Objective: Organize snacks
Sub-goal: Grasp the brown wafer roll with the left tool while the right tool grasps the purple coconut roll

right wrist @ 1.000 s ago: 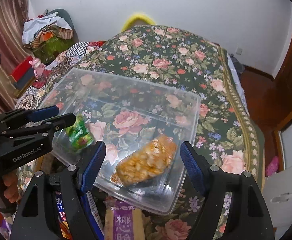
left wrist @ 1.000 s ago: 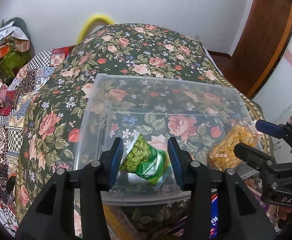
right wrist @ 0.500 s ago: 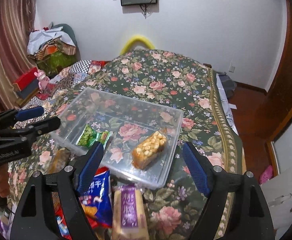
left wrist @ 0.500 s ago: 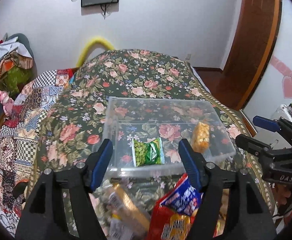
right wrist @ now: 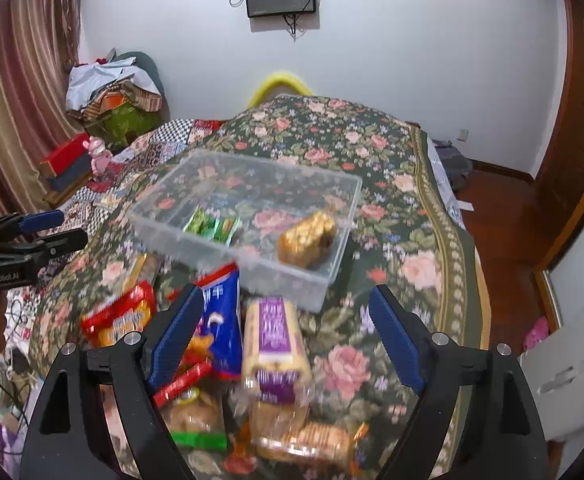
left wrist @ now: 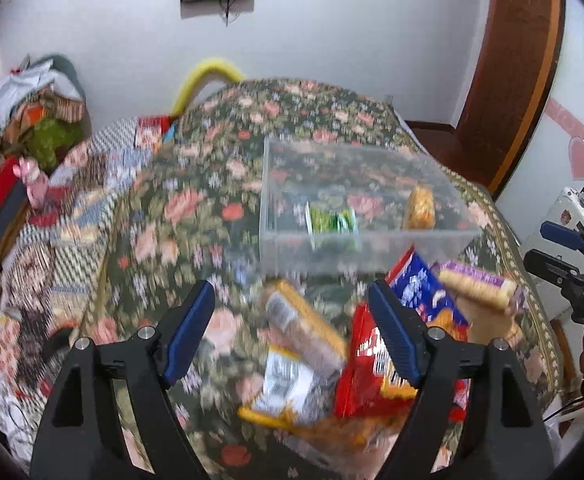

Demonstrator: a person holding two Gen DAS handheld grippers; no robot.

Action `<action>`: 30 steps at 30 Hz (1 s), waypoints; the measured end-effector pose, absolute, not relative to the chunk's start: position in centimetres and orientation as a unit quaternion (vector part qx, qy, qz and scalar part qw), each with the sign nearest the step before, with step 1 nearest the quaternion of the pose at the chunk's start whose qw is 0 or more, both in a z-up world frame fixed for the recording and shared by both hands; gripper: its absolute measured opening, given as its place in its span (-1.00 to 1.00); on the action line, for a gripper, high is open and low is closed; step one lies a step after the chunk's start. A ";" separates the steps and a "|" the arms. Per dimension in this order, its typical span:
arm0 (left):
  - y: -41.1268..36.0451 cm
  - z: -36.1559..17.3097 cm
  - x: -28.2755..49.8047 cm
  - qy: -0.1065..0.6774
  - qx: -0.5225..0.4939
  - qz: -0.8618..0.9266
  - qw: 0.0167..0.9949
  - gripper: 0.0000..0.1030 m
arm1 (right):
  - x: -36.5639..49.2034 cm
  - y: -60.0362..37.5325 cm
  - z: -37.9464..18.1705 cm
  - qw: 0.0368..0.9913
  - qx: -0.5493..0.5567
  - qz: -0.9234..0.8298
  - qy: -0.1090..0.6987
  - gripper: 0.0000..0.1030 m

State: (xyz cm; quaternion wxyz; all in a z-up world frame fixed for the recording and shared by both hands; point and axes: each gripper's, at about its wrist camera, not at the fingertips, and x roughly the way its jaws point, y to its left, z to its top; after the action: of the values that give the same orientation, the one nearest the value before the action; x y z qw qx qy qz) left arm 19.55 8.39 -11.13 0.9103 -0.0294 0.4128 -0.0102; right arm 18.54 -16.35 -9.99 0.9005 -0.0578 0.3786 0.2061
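Note:
A clear plastic bin [left wrist: 367, 236] [right wrist: 311, 284] stands on the floral bedspread. Inside lie a green snack packet [left wrist: 331, 220] [right wrist: 212, 226] and a golden snack bag [left wrist: 419, 208] [right wrist: 307, 236]. In front of the bin is a pile of loose snacks: a blue bag [right wrist: 220, 320] [left wrist: 423, 292], a red bag [right wrist: 120, 320] [left wrist: 371, 364], a purple-labelled biscuit pack [right wrist: 274, 336] [left wrist: 479, 284] and a yellow-edged pack [left wrist: 288, 380]. My left gripper [left wrist: 292, 336] is open and empty above the pile. My right gripper [right wrist: 286, 332] is open and empty above the purple pack.
The floral bedspread [right wrist: 371, 152] covers the bed. A patchwork quilt [left wrist: 72, 216] lies at the left. Clothes and boxes [right wrist: 112, 96] sit by the wall. A wooden door [left wrist: 511, 80] is at the right.
Both grippers have pulled back from the bin towards me and opened wider. The green packet now lies in the bin, and the snack pile has come into view.

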 end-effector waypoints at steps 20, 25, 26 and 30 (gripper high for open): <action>7.9 -20.1 23.0 0.485 -0.067 0.001 0.872 0.37 | 18.8 -16.0 -15.4 0.880 -0.068 0.218 0.416 0.49; 7.3 -21.6 23.6 0.500 -0.083 -0.018 0.862 0.03 | 19.9 -15.6 -16.6 0.869 -0.065 0.229 0.434 0.05; 7.1 -21.9 23.6 0.502 -0.082 -0.018 0.861 0.00 | 20.0 -15.5 -16.8 0.866 -0.064 0.232 0.438 -0.06; 6.9 -21.8 23.2 0.493 -0.074 -0.022 0.866 -0.14 | 19.8 -15.4 -17.0 0.862 -0.062 0.241 0.441 -0.17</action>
State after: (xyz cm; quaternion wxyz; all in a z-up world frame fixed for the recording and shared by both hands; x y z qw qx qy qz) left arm 23.16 6.87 -21.79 0.8663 -0.0745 0.4935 -0.0218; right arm 19.77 -15.36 -17.01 0.8621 -0.0616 0.4414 0.2411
